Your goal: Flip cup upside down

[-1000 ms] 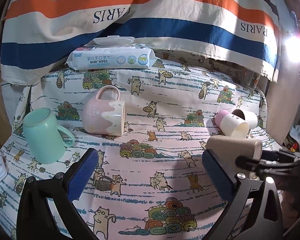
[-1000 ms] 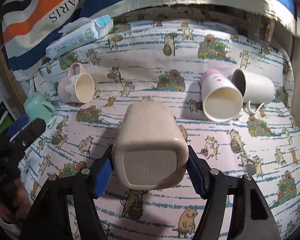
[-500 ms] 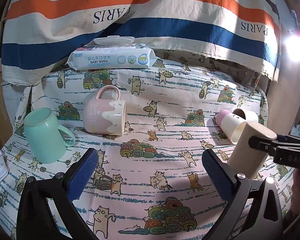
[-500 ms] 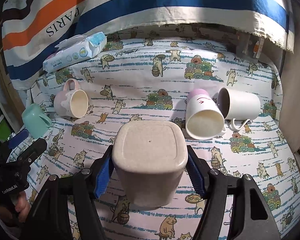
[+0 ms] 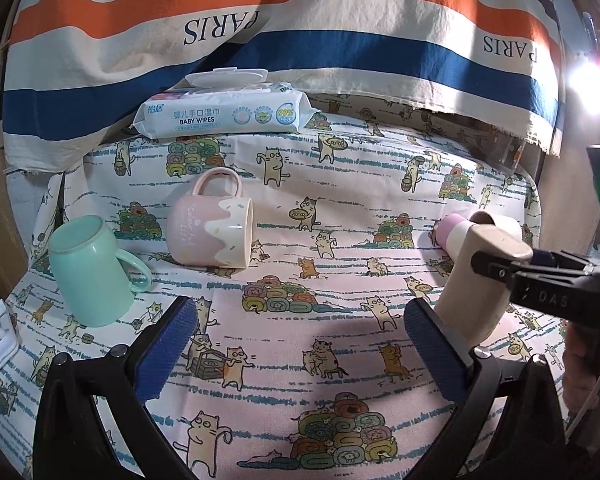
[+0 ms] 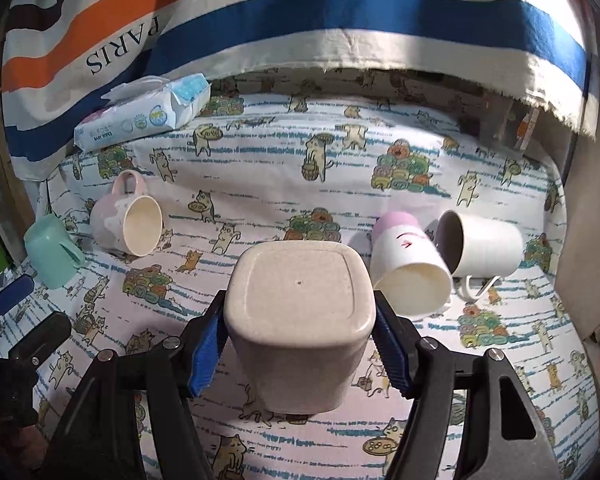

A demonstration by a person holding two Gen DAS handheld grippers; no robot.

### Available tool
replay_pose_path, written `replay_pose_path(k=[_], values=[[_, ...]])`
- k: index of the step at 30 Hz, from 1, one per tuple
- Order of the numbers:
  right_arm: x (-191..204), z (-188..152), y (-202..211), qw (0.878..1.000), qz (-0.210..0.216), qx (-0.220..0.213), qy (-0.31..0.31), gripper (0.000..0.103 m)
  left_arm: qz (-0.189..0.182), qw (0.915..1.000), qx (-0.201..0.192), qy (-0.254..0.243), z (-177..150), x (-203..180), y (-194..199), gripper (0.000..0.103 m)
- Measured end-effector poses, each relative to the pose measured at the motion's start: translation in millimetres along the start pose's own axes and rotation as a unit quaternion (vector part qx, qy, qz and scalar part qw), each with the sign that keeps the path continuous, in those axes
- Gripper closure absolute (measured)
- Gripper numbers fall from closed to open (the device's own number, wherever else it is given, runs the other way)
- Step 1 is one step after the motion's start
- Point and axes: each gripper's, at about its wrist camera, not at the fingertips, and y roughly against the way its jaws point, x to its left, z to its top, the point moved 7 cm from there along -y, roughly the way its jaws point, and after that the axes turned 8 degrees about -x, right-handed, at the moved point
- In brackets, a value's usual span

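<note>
My right gripper [image 6: 296, 344] is shut on a beige square cup [image 6: 300, 320]. The cup is held upside down, its flat base up and its mouth just above or on the cat-print cloth; I cannot tell whether it touches. The same cup [image 5: 480, 280] shows at the right of the left wrist view, clamped by the right gripper [image 5: 540, 284]. My left gripper [image 5: 300, 340] is open and empty, low over the cloth to the left of the cup.
A mint mug [image 5: 92, 272] stands at the left. A pink mug [image 5: 208, 232] lies on its side. A pink-and-white cup [image 6: 408, 268] and a white mug [image 6: 484, 244] lie on their sides right of the beige cup. Baby wipes [image 5: 224, 114] lie against the striped cloth [image 5: 300, 40].
My right gripper has turned the beige cup from lying sideways to base-up and brought it down toward the cloth. My left gripper has stayed still and open.
</note>
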Motion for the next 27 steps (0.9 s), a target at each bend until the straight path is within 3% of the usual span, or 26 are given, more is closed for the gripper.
replay_pose_path(k=[13,17,24,27], values=[[0.9,-16.6,-5.4,1.0,0.0,0.012,0.005,0.033,-0.008,0.9999,0.002,-0.009,0.7,-13.1,-0.4,0.0],[-1.4,-16.3,-2.0,1.0,0.019,0.013,-0.008,0.018,-0.006,0.9999,-0.001,-0.012,3.5,-16.7,1.7,0.0],[-9.0,-9.7,18.9,0.999,0.042,-0.017,-0.022,0.017,-0.01,0.9995,-0.025,-0.019,12.4,-30.7,9.5,0.0],[-17.7,-3.1,33.8,0.997,0.043,-0.054,-0.026,0.006,-0.013,0.9982,-0.052,-0.027,18.6,-40.6,18.2,0.0]])
